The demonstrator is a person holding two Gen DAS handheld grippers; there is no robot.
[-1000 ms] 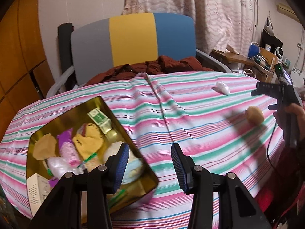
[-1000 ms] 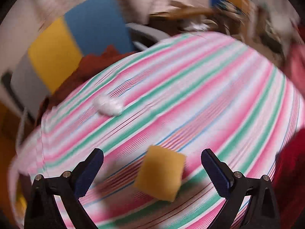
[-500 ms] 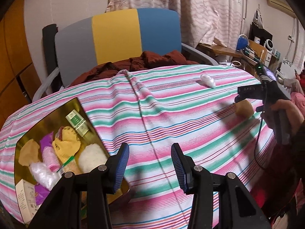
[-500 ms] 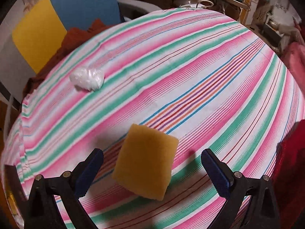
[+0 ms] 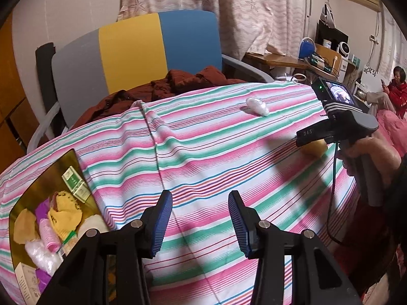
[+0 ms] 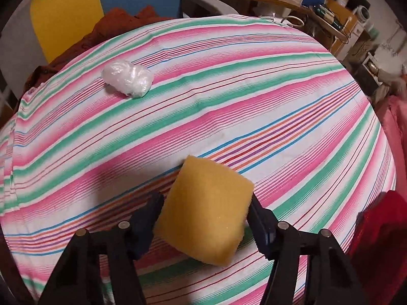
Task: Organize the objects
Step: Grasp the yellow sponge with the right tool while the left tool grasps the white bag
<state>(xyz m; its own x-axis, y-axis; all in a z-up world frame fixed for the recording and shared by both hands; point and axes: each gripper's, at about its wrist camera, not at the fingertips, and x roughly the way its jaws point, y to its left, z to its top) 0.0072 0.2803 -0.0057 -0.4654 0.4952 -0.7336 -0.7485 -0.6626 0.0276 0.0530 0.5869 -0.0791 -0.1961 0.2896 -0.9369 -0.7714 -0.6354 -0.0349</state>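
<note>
Right gripper [image 6: 204, 218] jaws closed onto sponge [image 6: 203, 211]; left gripper [image 5: 200, 225] released; plastic wad [image 6: 127, 78] beyond.

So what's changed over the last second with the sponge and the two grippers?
The right gripper came down and its fingers closed in on the yellow sponge, now touching both sides. The left gripper swung right, away from the gold tin, staying open and empty. The plastic wad stays put on the striped cloth.
</note>
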